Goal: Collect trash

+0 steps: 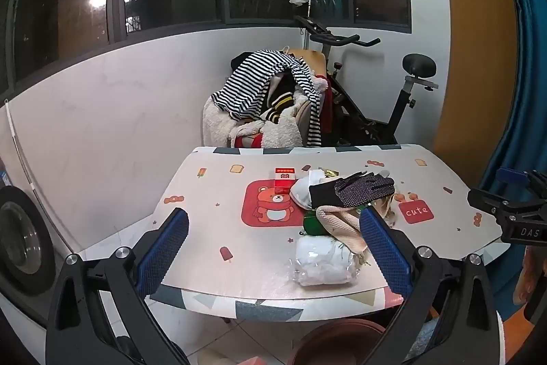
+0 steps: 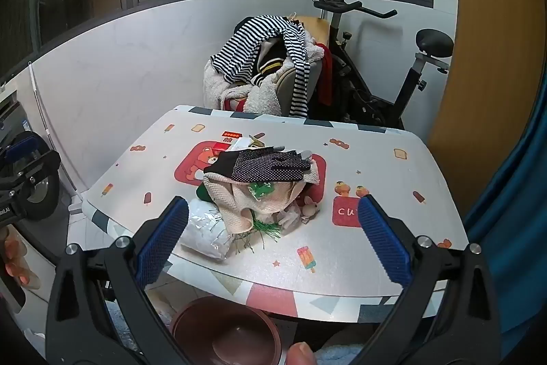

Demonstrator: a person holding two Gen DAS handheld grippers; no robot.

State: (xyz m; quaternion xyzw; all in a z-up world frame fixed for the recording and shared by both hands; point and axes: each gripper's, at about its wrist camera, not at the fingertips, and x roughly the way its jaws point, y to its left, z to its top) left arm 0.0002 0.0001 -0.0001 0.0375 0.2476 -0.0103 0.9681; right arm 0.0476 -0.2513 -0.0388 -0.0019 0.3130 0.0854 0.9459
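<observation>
A: Left wrist view. Left gripper [image 1: 273,238] spread wide, nothing between the blue ribbed pads [image 1: 162,250]. It hovers short of the near edge of the cartoon-print tabletop [image 1: 212,190]. The litter pile lies ahead, toward the right pad.

B: Contents?

A: Nearest, a crinkled clear plastic bag with white filling [image 1: 323,262], just inside the table edge. Behind it a beige knit cloth [image 1: 342,224] over a green round object [image 1: 312,221], topped by a black dotted glove [image 1: 355,188]. Farther ahead, a small red-and-white carton [image 1: 284,180]. Below the table edge, the rim of a brown round bin [image 1: 342,336].

B: Handling judgement?

A: The bag looks light, soft and slippery; film will likely crush and slide. Best pinched at a gathered fold along its near edge. The carton looks stiff and light; take it across its narrow sides.

B: Right wrist view?

A: Right gripper [image 2: 273,235] likewise spread, empty, hovering at the near table edge. The same clear bag [image 2: 205,236] sits just ahead of its left pad; knit cloth [image 2: 246,200] and glove [image 2: 263,165] straight ahead; green stringy scraps [image 2: 270,228] at the pile's foot. Brown bin [image 2: 225,330] directly beneath.

B: Scraps?

A: Flimsy, loose; probably scatter if pinched singly.
</observation>
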